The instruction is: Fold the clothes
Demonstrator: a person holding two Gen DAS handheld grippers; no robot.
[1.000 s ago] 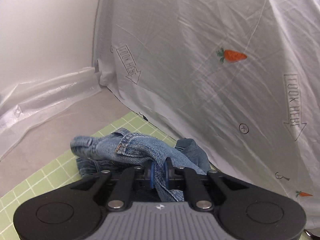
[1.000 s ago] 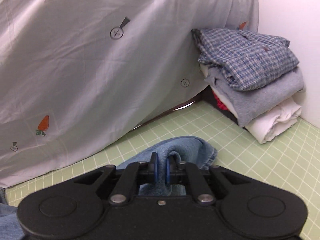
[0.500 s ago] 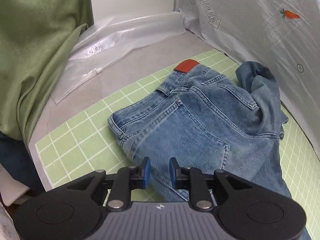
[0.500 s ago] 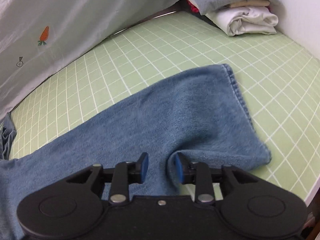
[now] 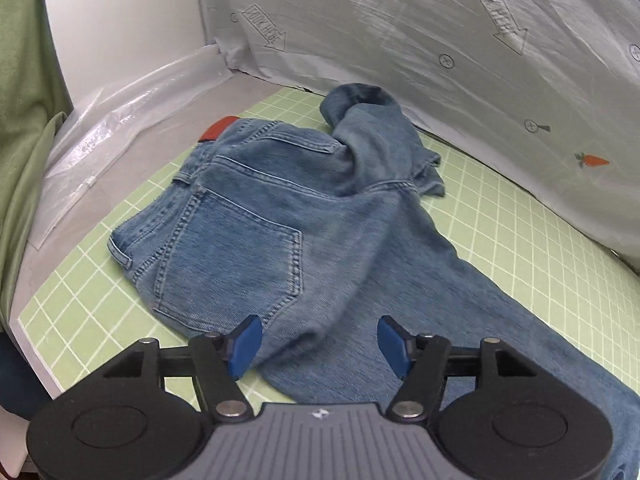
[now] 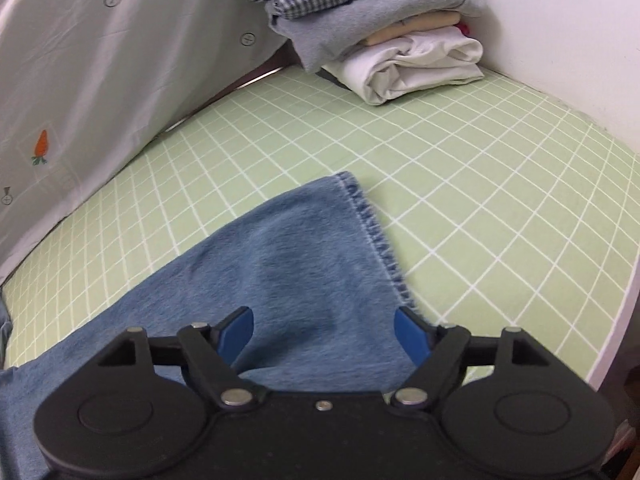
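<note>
Just one jeans (image 5: pixel 288 216), two spread claws (image 5: pixel 320 344) (image 6: pixel 324 338).

Right tool (image 6: pixel 323 334) spread wide, holding nothing, over the jeans leg (image 6: pixel 296 264) lying flat on the green grid mat (image 6: pixel 480 168). Frayed hem (image 6: pixel 374 232) points toward the folded clothes stack (image 6: pixel 384 36) at the back.

Jeans (image 5: pixel 304 216) lie on the mat (image 6: pixel 460 184); folded stack (image 6: pixel 384 36) probably far right.

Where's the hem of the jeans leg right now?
In the right wrist view, the hem lies flat on the green grid mat, just ahead of the open right tongs, with the folded clothes stack beyond.
</note>
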